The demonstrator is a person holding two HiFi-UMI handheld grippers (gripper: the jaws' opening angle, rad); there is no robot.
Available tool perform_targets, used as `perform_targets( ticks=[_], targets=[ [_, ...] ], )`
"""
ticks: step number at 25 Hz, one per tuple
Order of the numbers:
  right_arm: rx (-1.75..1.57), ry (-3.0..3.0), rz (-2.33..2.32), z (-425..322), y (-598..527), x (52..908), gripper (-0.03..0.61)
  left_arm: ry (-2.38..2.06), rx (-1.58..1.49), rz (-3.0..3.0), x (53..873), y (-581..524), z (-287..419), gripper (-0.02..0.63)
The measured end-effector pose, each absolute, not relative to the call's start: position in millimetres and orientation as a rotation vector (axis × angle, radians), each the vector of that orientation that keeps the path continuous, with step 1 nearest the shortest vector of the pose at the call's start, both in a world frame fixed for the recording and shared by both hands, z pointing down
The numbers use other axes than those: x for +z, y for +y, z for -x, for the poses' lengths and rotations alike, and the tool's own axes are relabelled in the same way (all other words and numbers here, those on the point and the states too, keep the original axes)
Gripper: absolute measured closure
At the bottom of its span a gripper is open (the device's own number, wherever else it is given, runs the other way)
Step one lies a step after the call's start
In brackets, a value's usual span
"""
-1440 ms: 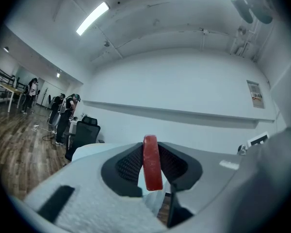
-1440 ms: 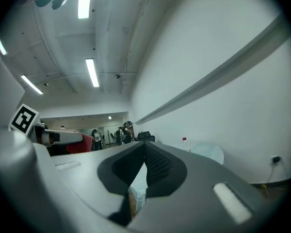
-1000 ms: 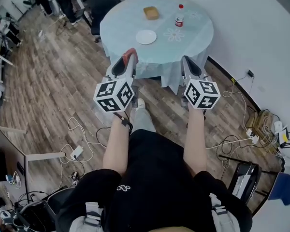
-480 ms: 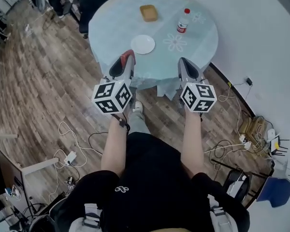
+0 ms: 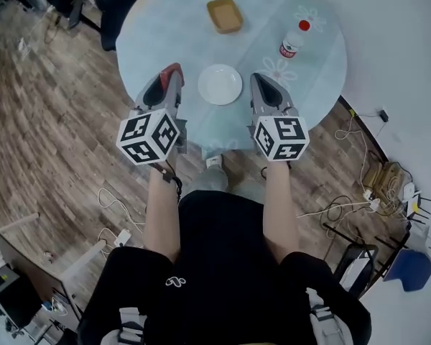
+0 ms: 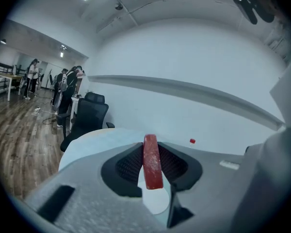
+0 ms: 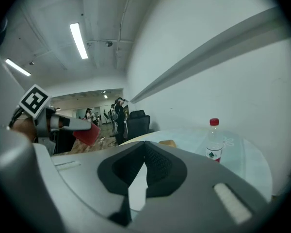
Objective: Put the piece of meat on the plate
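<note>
Our round white plate (image 5: 220, 85) lies bare; left gripper (image 5: 169, 81) jaws pinch flat red meat (image 6: 152, 161), right gripper (image 5: 262, 86) jaws pressed together.

I see bright, even light from ceiling strips (image 7: 78, 40); edges bend and darken, nearby parts blur.

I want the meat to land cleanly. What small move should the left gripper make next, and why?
Probably shift the left gripper sideways until it hangs over the white plate. Its fingers clamp the red piece of meat, and in the head view the plate lies just to the gripper's right, empty, on the table.
</note>
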State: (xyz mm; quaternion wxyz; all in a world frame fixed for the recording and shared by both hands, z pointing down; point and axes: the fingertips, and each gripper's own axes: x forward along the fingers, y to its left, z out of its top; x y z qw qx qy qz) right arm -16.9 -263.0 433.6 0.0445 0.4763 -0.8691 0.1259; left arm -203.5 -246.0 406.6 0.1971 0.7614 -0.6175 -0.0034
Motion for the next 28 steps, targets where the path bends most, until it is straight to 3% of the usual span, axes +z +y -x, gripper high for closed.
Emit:
perform_targets(
  ticks=[6,13,28],
  targets=[
    [0.22,-2.454,-1.359,16,-295,457,0.569,-1.586,-0.024,-2.14,425,-288,171,0.526],
    [0.261,-2.561,-1.295,35,-328,433,0.569,-1.452,0.051,-2.157,444,-311,150,0.526],
    [0.416,-2.416,-1.314,-14,-310,474,0.569,-0.999,0.249,-1.769,629,-314,113,0.526]
  ],
)
